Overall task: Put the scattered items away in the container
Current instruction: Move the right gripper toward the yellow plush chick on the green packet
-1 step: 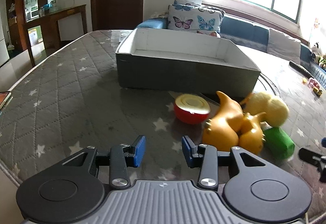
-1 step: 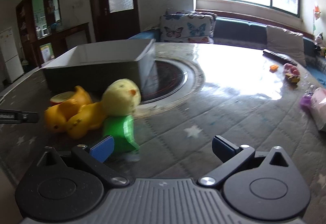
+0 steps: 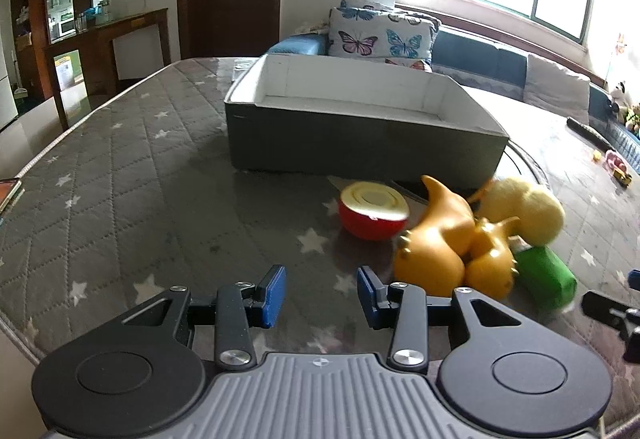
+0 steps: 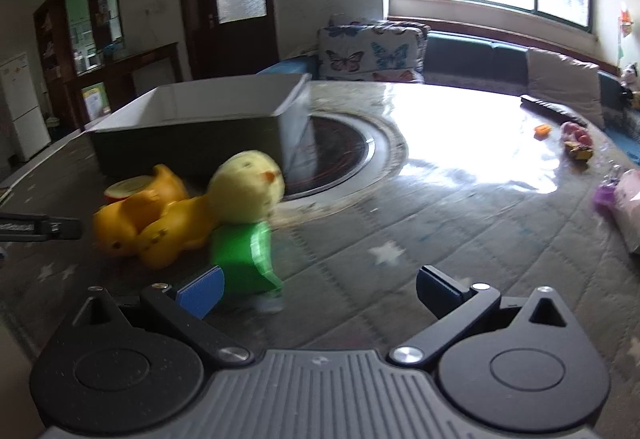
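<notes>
My left gripper hovers low over the quilted star-patterned table cover, its blue pads parted with a gap and nothing between them. Ahead of it and slightly to the right lies a red apple half, cut face up. Further right, just beyond my right-hand pad, two orange toy dinosaurs lie pressed together, with a yellow plush chick touching them behind and a green block beside them. The grey open-top box sits straight ahead, behind the toys; I can see nothing in the part of it that shows.

My right gripper is spread wide and holds nothing. The green block lies just beyond its left pad, blurred, with the chick resting against its far side. The dinosaurs lie further left, and the box stands ahead on the left.
</notes>
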Demonstrator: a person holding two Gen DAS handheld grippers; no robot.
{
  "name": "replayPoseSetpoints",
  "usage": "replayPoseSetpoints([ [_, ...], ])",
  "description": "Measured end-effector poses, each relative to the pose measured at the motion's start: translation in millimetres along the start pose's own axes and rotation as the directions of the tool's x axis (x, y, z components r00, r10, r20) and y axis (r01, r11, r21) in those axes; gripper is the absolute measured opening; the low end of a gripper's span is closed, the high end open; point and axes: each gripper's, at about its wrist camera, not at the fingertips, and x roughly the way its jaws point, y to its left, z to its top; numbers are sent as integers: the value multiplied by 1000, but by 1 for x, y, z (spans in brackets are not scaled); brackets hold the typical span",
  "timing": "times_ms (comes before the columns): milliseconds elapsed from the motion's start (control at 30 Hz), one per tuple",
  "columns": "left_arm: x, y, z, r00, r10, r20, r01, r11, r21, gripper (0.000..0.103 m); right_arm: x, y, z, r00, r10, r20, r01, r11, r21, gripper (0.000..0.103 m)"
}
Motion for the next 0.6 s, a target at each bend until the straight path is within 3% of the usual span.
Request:
replayPoseSetpoints([
  [167,-4,-12,-6,1000,-2,-17,3,1000,24,43,1,-8,5,1000,-28,9,28,999,-20,103],
  [267,-4,-19,-8,999,-8,-35,9,999,33,43,3,16,-5,999,-50,5,50,997,-59,103],
  [600,-7,-35,-13,997,-33,-67,38,997,74,43,-7,48,-26,999,20,-39,-21,999,-38,103],
])
